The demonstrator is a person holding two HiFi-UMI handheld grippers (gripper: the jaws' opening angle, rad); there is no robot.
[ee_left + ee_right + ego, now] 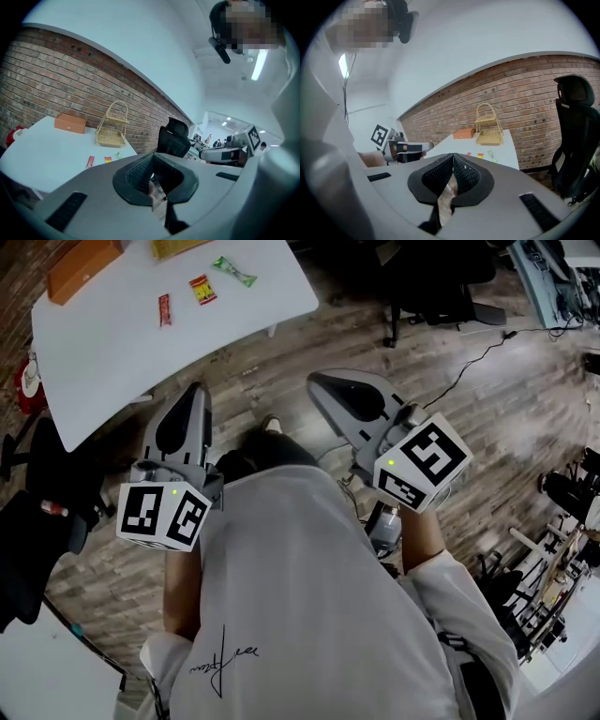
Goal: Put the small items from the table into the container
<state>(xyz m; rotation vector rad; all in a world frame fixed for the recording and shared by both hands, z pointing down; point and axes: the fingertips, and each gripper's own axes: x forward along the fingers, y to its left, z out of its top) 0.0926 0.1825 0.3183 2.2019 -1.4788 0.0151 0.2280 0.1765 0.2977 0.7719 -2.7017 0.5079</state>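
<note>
Three small packets lie on the white table: a red one, a red-and-yellow one and a green one. A wicker basket stands at the table's back by the brick wall, also in the right gripper view as the basket. My left gripper and right gripper hang over the wooden floor, short of the table, both shut with nothing between the jaws. In their own views the left gripper and right gripper point toward the table.
An orange box sits at the table's far left corner. A black office chair stands right of the table, another chair beyond. A cable runs across the floor. Racks and gear crowd the right edge.
</note>
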